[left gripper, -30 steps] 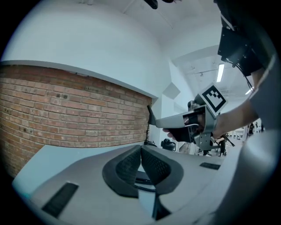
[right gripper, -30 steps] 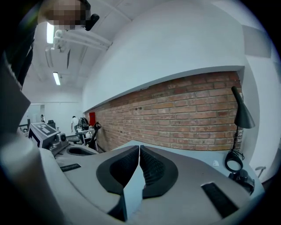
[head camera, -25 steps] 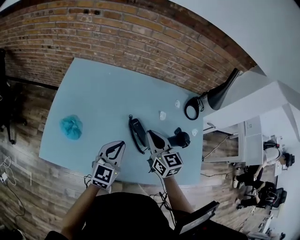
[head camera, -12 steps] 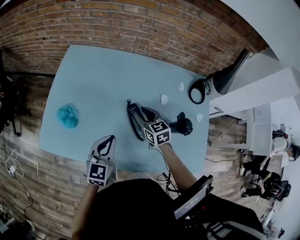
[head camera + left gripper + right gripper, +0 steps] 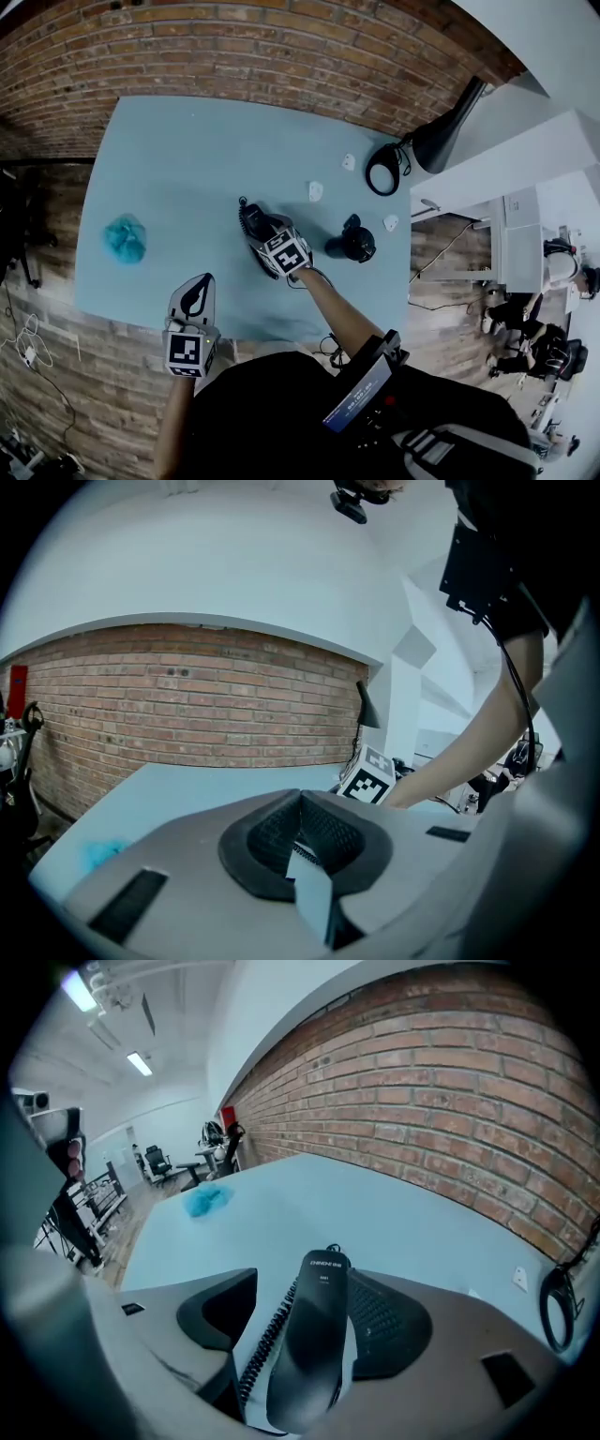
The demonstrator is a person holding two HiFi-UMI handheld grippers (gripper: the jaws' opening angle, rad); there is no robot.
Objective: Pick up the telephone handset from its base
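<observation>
**Handset (image 5: 314,1344) sits inside the wide right claw (image 5: 307,1283)**

It lies low on the bench (image 5: 187,159), coiled cord (image 5: 262,1340) beside it; its base I cannot make out; right claw has just been opening, pads not pressing; left claw (image 5: 300,799) is closed, empty; I judge the grip is at hand; next needs pads squared on the middle, then a level lift.

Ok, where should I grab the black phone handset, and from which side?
Probably mid-length, across its narrow width, coming down from above: the handset lies long and slim, coiled cord alongside. The right gripper, jaws just opened, straddles it, not yet closed.
</observation>
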